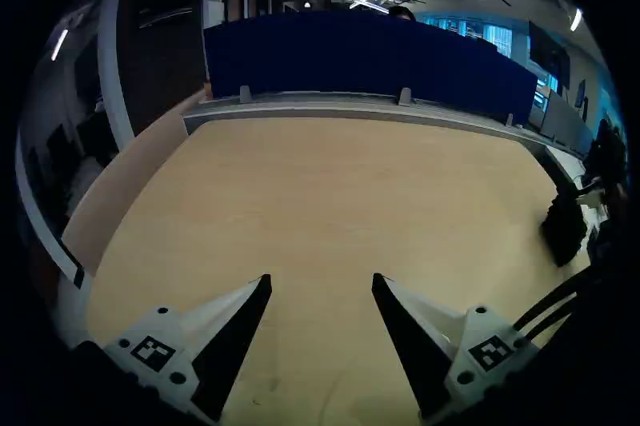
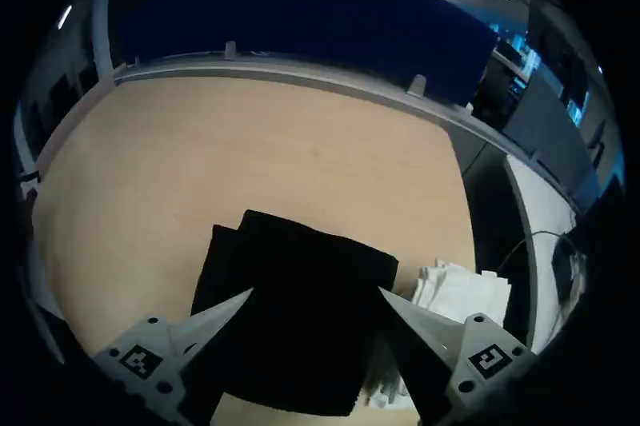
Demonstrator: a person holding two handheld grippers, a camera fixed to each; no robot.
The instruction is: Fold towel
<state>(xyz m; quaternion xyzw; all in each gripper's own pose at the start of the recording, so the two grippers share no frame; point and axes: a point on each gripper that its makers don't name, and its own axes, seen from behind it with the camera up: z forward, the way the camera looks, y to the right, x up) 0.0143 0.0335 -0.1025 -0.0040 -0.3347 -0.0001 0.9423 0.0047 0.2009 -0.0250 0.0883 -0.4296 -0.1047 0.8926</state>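
The fingers of the left gripper [image 1: 322,276] and right gripper [image 2: 316,290] are spread and empty, and the right may pinch only the top layer of the towel [image 2: 296,266] at lower centre.

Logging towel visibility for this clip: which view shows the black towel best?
The right gripper view: the black towel lies on the wooden table between the right gripper's open fingers, next to white cloths. The left gripper view faces the table and a blue partition instead.
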